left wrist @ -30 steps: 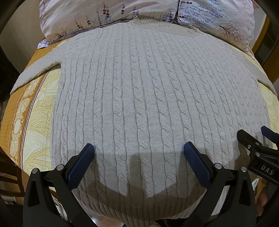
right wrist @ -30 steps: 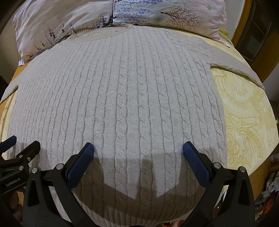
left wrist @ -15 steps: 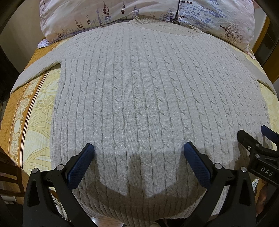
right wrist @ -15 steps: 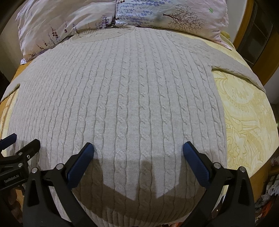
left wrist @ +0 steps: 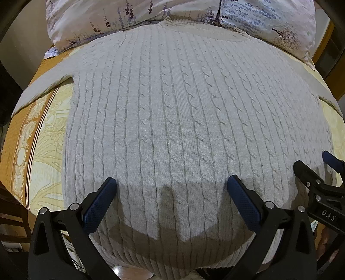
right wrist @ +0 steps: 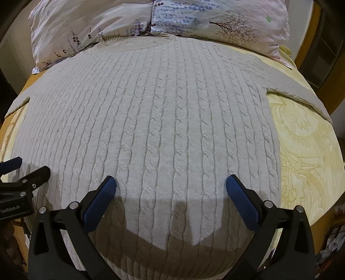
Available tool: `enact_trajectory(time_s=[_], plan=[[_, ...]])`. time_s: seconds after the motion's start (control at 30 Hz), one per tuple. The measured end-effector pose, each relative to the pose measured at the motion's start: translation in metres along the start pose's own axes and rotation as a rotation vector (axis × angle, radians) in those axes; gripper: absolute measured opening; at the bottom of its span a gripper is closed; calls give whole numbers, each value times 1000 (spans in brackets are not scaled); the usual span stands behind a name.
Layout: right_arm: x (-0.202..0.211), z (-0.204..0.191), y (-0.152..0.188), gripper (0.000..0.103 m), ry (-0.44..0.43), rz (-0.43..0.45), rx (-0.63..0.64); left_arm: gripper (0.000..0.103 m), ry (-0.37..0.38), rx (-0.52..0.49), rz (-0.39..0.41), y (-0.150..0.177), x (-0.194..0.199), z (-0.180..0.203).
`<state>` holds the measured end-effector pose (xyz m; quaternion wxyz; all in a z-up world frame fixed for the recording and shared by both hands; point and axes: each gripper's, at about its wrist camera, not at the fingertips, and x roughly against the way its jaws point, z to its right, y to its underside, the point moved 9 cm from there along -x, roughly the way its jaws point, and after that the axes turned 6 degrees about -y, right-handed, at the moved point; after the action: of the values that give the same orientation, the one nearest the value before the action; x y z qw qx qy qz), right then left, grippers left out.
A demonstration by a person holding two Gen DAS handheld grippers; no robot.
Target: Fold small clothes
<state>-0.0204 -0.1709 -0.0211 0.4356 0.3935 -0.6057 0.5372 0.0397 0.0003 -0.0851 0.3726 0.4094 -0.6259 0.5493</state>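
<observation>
Sweater: a cream cable-knit sweater (left wrist: 179, 120) is laid flat, front up, filling the centre of both views; the collar is at top centre, touching the pillows.
Sleeves: one sleeve (left wrist: 45, 90) is spread toward the left edge of the left wrist view; the other sleeve (right wrist: 301, 94) is spread toward the right edge of the right wrist view.
Hem: it is seen at the bottom of both frames, draped over the near bed edge.
Left gripper: the left gripper (left wrist: 172, 193) is held wide apart above the lower part of the sweater – nothing is gripped; blue pads (left wrist: 100, 204) are seen clear of each other.
Right gripper: the right gripper (right wrist: 171, 191) is likewise spread wide and empty, just beside the left one; shadows are cast on the knit below.
Bedspread: a yellow patterned bedspread (right wrist: 306, 150) is seen under the sweater, with an orange border at the left of the left wrist view.
Pillows: two floral pillows (right wrist: 215, 19) are lined along the top of the frame.
</observation>
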Motion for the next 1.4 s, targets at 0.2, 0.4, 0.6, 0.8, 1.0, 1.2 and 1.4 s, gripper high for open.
enact_trajectory(time_s=[0.2, 0.4, 0.6, 0.8, 1.0, 1.2, 1.4], plan=[[2, 4, -5, 101, -58, 11, -2, 102, 1, -5, -13, 0, 1, 0], [17, 96, -50, 101, -132, 142, -327, 102, 35, 36, 18, -19, 0, -6], [23, 217, -86, 87, -177, 254, -670, 102, 121, 74, 98, -45, 2, -4], [13, 290, -103, 86, -154, 283, -849, 102, 101, 50, 152, -70, -1, 1], [1, 324, -114, 57, -201, 321, -1010, 102, 151, 90, 165, -94, -5, 3], [-4, 338, -113, 36, -176, 329, -1066, 102, 191, 130, 166, -108, -8, 4], [-6, 346, -111, 16, -143, 355, -1084, 102, 216, 152, 152, -111, -12, 3]])
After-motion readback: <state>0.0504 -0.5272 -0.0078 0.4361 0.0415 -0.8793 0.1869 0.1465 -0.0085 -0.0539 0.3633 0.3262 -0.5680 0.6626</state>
